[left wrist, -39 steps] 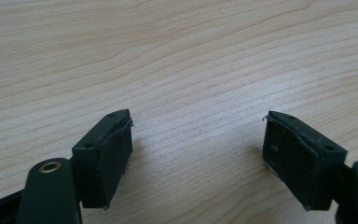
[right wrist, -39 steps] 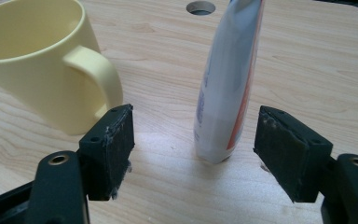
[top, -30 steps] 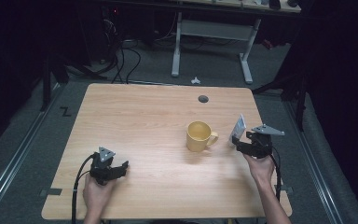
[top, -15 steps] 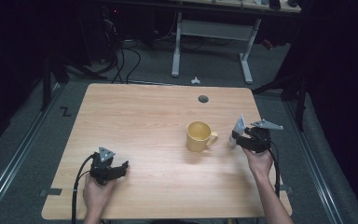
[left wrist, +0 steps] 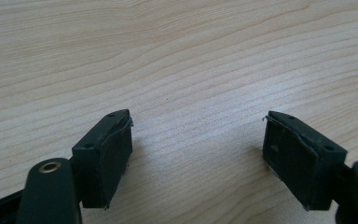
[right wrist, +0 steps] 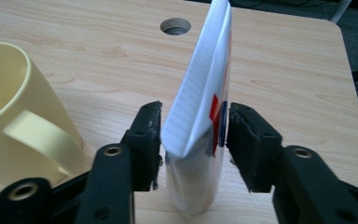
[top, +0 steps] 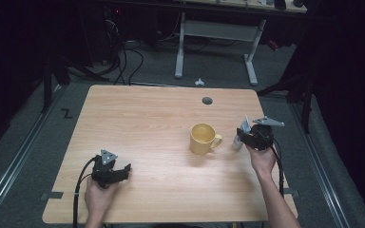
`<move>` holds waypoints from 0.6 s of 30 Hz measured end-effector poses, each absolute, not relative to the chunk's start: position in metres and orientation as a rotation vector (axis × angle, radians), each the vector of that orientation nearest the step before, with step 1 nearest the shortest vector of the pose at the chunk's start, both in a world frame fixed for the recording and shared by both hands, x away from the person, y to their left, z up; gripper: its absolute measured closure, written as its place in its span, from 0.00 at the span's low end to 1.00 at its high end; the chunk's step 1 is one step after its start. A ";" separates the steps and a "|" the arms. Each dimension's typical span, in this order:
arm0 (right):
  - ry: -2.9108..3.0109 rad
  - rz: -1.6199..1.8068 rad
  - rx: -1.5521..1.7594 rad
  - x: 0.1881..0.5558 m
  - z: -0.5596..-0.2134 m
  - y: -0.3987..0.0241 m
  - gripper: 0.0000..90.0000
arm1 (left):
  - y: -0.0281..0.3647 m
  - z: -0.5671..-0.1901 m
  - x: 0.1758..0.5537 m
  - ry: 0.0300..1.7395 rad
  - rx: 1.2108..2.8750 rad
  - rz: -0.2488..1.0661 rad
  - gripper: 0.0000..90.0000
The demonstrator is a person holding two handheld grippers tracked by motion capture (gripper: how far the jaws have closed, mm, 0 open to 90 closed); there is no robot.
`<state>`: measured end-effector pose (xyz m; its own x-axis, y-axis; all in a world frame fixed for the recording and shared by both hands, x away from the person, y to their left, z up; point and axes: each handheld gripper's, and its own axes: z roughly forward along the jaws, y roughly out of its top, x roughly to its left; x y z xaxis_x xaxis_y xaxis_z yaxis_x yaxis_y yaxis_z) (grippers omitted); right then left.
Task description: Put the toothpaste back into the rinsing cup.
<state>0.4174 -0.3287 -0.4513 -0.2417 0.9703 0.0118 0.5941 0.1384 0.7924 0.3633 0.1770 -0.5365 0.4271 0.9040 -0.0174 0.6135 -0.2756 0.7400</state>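
R gripper point(right wrist: 193, 135) is closing its jaws w/ a white sachet point(right wrist: 205, 102) standing upright between the pads, both pads touching or nearly touching it; can't tell if it's squeezed yet. Yellow mug point(top: 203, 138) is sitting just beside at the gripper's 9 o'clock, handle facing it. L gripper point(left wrist: 198, 149) is resting w/ jaws wide apart, holding nothing, on the table point(top: 147, 114) at approx 7 o'clock from the mug.

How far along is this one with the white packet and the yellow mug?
Early. Done: the right gripper brackets the upright white packet, its jaws having just been closing. In hand: securing that grip. Left: any move toward the yellow mug; the left gripper rests open on the table.
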 end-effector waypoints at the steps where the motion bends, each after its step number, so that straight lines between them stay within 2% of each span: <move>1: 1.905 0.943 1.496 0.418 -0.451 -0.329 0.65 | 0.177 -0.536 0.363 1.278 2.000 0.545 0.27; 5: 1.910 0.931 1.492 0.419 -0.450 -0.329 0.66 | 0.177 -0.536 0.363 1.278 2.000 0.545 0.27; 10: 1.908 0.905 1.468 0.418 -0.449 -0.329 0.73 | 0.177 -0.536 0.363 1.278 2.000 0.545 0.27; 18: 1.918 0.907 1.452 0.418 -0.448 -0.329 0.76 | 0.177 -0.536 0.363 1.278 2.000 0.544 0.27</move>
<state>0.4180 -0.3289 -0.4484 -0.2545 0.9664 -0.0362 0.5854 0.1838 0.7897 0.3633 0.1770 -0.5365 0.4272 0.9040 -0.0176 0.6135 -0.2756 0.7401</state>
